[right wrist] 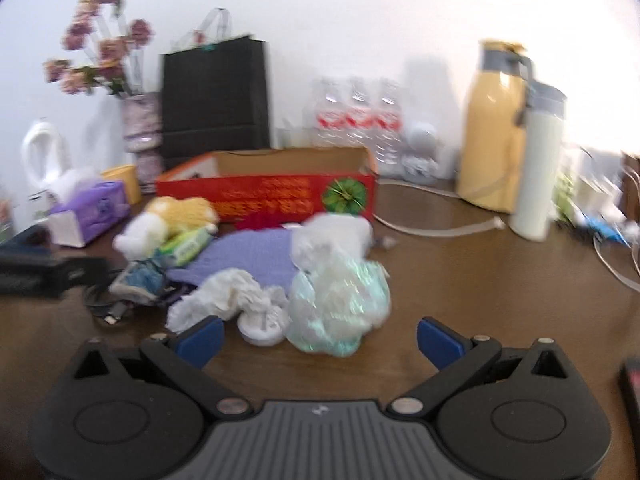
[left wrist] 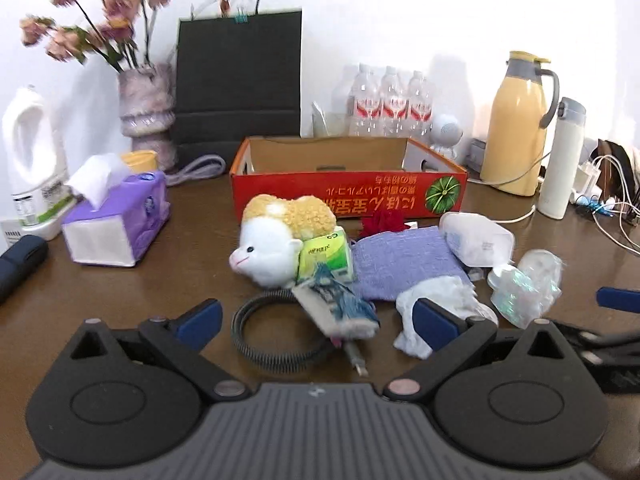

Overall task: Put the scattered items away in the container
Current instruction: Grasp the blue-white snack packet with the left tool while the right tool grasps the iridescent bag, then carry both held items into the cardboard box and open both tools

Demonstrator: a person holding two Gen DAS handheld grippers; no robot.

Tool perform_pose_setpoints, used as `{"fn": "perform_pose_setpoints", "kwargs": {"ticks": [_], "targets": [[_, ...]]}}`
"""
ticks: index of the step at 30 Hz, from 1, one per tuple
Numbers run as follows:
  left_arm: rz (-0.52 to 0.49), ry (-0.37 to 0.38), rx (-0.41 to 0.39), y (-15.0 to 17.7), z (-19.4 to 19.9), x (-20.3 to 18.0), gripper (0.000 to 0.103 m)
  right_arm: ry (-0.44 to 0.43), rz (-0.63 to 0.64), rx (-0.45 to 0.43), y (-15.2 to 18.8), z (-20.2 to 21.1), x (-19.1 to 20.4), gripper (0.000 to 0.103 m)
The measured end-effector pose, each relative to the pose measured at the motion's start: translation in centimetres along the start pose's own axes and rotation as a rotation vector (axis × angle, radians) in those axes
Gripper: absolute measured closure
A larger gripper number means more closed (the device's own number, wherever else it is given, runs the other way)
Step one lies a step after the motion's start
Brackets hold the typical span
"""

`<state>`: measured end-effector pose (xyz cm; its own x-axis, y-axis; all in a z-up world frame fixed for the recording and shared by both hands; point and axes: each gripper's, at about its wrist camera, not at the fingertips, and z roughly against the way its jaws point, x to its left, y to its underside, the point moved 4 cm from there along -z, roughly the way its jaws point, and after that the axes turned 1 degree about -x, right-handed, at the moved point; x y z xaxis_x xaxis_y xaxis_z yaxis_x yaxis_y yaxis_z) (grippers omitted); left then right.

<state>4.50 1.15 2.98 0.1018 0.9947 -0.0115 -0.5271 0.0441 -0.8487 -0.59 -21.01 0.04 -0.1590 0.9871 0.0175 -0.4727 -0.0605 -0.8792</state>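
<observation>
An open red cardboard box [left wrist: 348, 194] [right wrist: 266, 196] stands at mid table. In front of it lies a pile: a plush toy [left wrist: 276, 240] [right wrist: 168, 220], a green tissue pack [left wrist: 326, 256], a purple cloth [left wrist: 404, 262] [right wrist: 256, 256], a coiled cable [left wrist: 276, 332], a blue-white packet [left wrist: 340, 306], crumpled white tissue [left wrist: 440, 304] [right wrist: 228, 296], a white bottle [left wrist: 476, 240] and an iridescent plastic wrapper [left wrist: 524, 288] [right wrist: 340, 304]. My left gripper [left wrist: 318, 322] is open, hovering near the cable and packet. My right gripper [right wrist: 320, 340] is open, just before the wrapper.
A purple tissue box [left wrist: 116, 220], detergent bottle [left wrist: 34, 156], flower vase [left wrist: 148, 112] and black bag [left wrist: 240, 80] stand left and behind. Water bottles [left wrist: 388, 100], a yellow jug [left wrist: 516, 124], a white flask [left wrist: 560, 160] and cables [left wrist: 612, 200] stand at the right.
</observation>
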Motion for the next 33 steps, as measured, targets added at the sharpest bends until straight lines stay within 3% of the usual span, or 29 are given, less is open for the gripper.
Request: {"fn": "perform_pose_setpoints", "kwargs": {"ticks": [3, 4, 5, 6, 7, 8, 9, 10, 15, 19, 25, 28, 30, 33], "targets": [[0.012, 0.016, 0.1, -0.8, -4.2, -0.3, 0.006, -0.021, 0.023, 0.002, -1.2, -1.4, -0.5, 0.003], [0.021, 0.028, 0.129, -0.7, -5.2, -0.3, 0.025, -0.012, 0.026, 0.01, -1.5, -2.1, -0.6, 0.004], [0.031, 0.034, 0.157, -0.5, -6.1, -0.3, 0.062, -0.009, 0.025, 0.021, -1.8, -2.7, -0.7, 0.006], [0.049, 0.051, 0.18, -0.3, -6.6, -0.1, 0.073, -0.012, 0.02, 0.037, -1.9, -3.6, -0.9, 0.008], [0.061, 0.073, 0.177, -0.1, -6.6, -0.1, 0.076, -0.02, 0.013, 0.057, -2.0, -4.6, -1.0, 0.011], [0.063, 0.093, 0.165, 0.0, -6.2, -0.1, 0.081, -0.028, 0.003, 0.081, -1.8, -5.5, -1.1, 0.029], [0.067, 0.101, 0.151, 0.0, -5.6, -0.1, 0.085, -0.039, -0.004, 0.108, -1.5, -6.3, -1.1, 0.063], [0.072, 0.102, 0.136, -0.1, -5.0, 0.0, 0.093, -0.039, -0.012, 0.133, -1.4, -6.8, -1.1, 0.06], [0.091, 0.132, 0.07, -0.9, -0.5, 0.1, 0.095, -0.045, 0.061, 0.065, -2.4, -2.3, -0.2, 0.064], [0.089, 0.173, 0.018, -1.2, 3.1, -1.1, 0.095, -0.11, 0.038, 0.034, -3.1, 1.9, 0.4, 0.065], [0.075, 0.17, -0.046, -3.2, 4.0, -2.1, 0.095, -0.094, 0.019, -0.014, -4.8, 2.5, 0.6, 0.065], [-0.003, 0.145, -0.126, -9.0, 1.3, -2.6, 0.095, -0.129, 0.02, -0.05, -9.6, -0.3, 0.4, 0.065], [-0.051, 0.063, -0.172, -14.6, -2.7, -2.9, 0.094, -0.13, 0.041, -0.08, -15.4, -4.7, 0.1, 0.065], [-0.063, -0.058, -0.102, -20.9, -10.1, -2.3, 0.094, -0.063, 0.063, -0.056, -22.2, -11.8, -0.6, 0.065]]}}
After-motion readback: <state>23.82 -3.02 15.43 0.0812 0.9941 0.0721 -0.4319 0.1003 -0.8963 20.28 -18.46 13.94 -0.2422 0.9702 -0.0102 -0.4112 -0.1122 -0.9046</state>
